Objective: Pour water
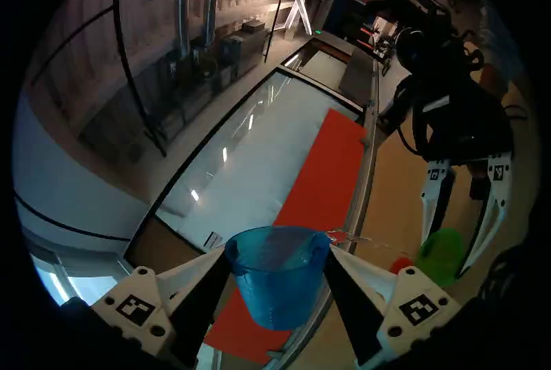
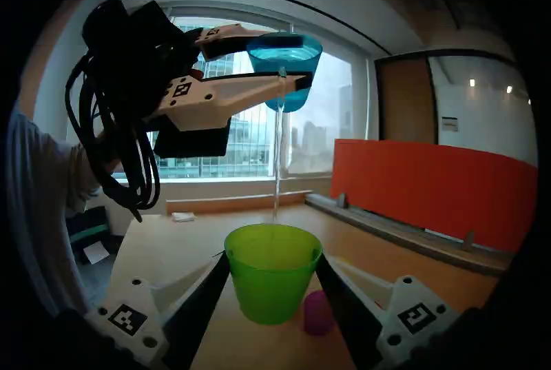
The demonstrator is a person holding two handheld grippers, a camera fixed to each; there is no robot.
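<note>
The left tool [image 1: 277, 254] is clamped on a blue cup [image 1: 279, 287], one finger pressed to each side of it; the cup is held high and tipped, and a thin stream of water [image 2: 277, 156] runs from its lip straight down; below it the right tool [image 2: 273, 260] grips a green cup [image 2: 273, 280] the same way, both fingers against its wall, the cup upright with its mouth under the stream; whether its base rests on the desk [image 2: 172, 246] or hangs just above it I cannot tell from here; just beside the green cup, on the desk, sits a small purple thing [image 2: 318, 311]; a red divider [image 2: 434, 187] runs along one side of the desk; black cables [image 2: 131, 136] dangle from the left tool, near a pale sleeve [image 2: 41, 184]; beyond them is a wide window [image 2: 324, 136] with towers outside.
</note>
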